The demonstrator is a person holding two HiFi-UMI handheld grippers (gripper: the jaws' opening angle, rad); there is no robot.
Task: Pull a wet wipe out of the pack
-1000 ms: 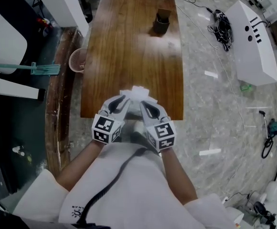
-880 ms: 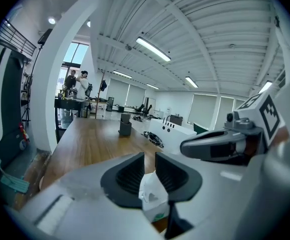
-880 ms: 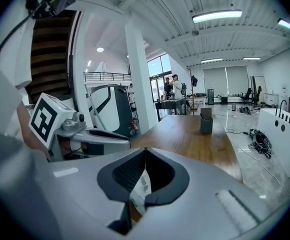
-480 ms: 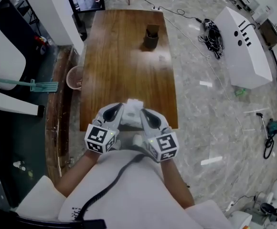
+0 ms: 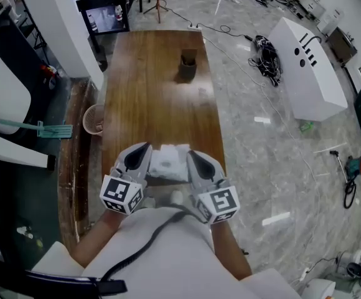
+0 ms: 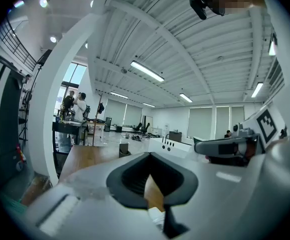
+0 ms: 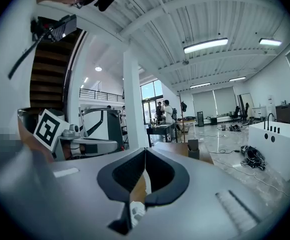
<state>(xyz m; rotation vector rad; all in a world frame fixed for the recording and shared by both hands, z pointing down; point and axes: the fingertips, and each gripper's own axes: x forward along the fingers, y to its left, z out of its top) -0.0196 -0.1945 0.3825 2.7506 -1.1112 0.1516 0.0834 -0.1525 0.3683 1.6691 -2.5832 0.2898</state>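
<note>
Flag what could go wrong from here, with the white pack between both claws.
1. The left claw has just been closing and the right claw looks shut, yet neither gripper view shows what their tips pinch; a thin grip on the wipe pack could slip.
2. The pack is at the near edge of the table; dropped, it may land off it.
3. If both claws hold the pack itself, pulling may tear it rather than free a wipe.

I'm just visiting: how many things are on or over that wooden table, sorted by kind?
claws: 2, the left claw and the right claw
wet wipe pack: 1
dark holder at the far end: 1
Total: 4
</note>
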